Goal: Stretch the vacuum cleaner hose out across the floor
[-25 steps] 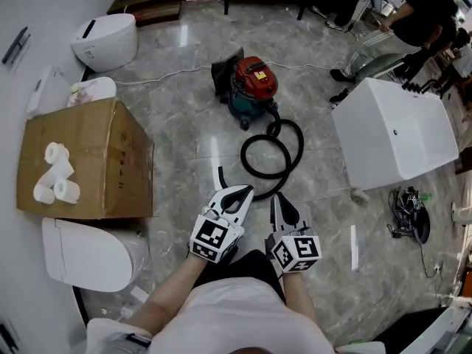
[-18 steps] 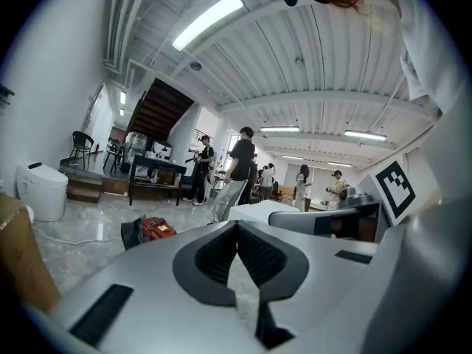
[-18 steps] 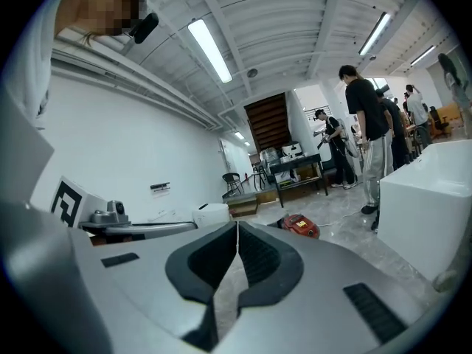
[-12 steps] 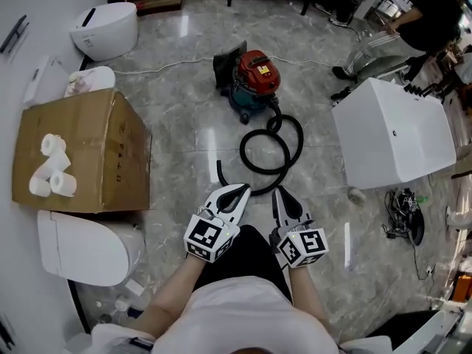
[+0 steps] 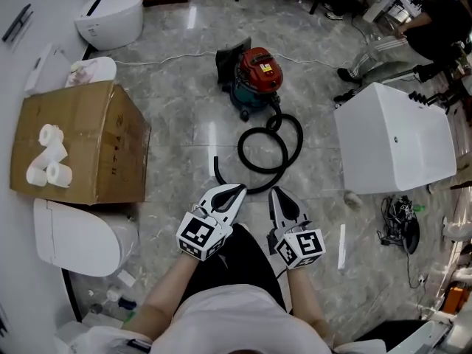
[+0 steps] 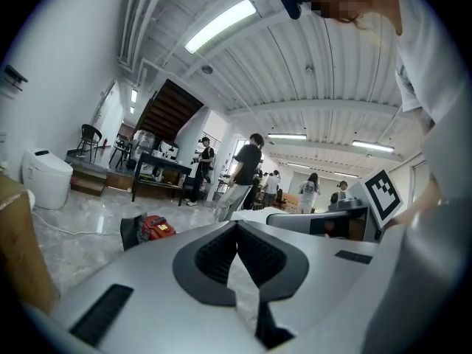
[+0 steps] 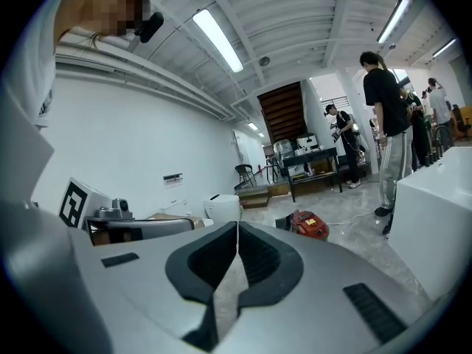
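A red and teal vacuum cleaner point(image 5: 254, 80) stands on the marble floor ahead of me. Its black hose point(image 5: 264, 150) lies coiled in a loop in front of it, with the free end point(image 5: 217, 169) curling toward me. My left gripper point(image 5: 234, 192) and right gripper point(image 5: 274, 195) hang side by side just short of the loop, both shut and empty. The vacuum cleaner point(image 6: 153, 227) shows small beyond the closed jaws in the left gripper view. In the right gripper view the vacuum cleaner point(image 7: 310, 225) also sits far off.
A cardboard box point(image 5: 77, 142) with paper rolls stands at the left, with white toilets point(image 5: 110, 19) behind and beside it. A white tub point(image 5: 394, 139) sits at the right. A white power cord point(image 5: 169, 62) runs along the floor. People stand at the far right.
The view has crept forward a little. Both grippers stay shut and hold the same place side by side. The hose has not moved.
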Tool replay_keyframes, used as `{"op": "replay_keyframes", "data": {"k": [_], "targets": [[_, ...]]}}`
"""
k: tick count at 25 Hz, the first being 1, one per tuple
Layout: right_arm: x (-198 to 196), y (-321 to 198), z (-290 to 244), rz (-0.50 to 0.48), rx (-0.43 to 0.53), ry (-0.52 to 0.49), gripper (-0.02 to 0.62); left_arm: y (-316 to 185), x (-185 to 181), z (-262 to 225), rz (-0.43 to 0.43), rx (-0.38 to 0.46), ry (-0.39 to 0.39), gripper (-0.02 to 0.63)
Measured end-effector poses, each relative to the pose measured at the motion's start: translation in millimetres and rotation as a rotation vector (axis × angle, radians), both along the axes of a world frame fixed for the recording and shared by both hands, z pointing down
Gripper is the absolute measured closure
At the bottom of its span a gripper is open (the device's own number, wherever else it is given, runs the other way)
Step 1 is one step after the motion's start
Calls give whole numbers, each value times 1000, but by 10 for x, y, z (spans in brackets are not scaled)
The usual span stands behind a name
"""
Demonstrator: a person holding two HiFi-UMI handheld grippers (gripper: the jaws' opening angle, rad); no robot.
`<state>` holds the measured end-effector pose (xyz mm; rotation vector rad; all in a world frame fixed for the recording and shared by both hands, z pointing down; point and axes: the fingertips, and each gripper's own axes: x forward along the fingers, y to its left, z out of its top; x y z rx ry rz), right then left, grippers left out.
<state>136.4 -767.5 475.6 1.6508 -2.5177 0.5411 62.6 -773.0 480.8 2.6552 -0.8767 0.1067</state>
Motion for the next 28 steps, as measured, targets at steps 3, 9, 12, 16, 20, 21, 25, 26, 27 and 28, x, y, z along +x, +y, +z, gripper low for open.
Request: {"op": "replay_keyframes", "data": {"k": [3, 9, 12, 16, 20, 21, 25, 26, 27, 28], "targets": [[106, -70, 5, -15, 11, -10, 578, -55, 73, 61, 1, -12, -18, 598], [219, -211, 111, -65, 31, -4, 578, -136, 217, 230, 35, -53, -20, 598], [253, -355, 210, -123, 38, 20, 578, -210, 280, 327, 65, -48, -26, 598], [271, -552, 376, -227, 39, 29, 578, -330, 304, 544, 77, -50, -45, 598], [306, -665, 660, -249, 29, 17, 578, -444, 265, 832, 58, -48, -56, 598], [318, -677, 756, -246, 28, 28, 578, -467, 254, 919, 51, -49, -57, 598], [364, -695, 1183, -245, 11, 58, 578, -534, 243, 1325, 40, -58, -72, 598], [374, -697, 1286, -247, 7, 55, 578, -545, 246, 1431, 40, -60, -76, 598], [379, -702, 1384, -250, 4, 51, 578, -557, 248, 1535, 41, -61, -79, 598], [381, -711, 1479, -256, 3, 48, 578, -570, 251, 1637, 42, -61, -79, 598]]}}
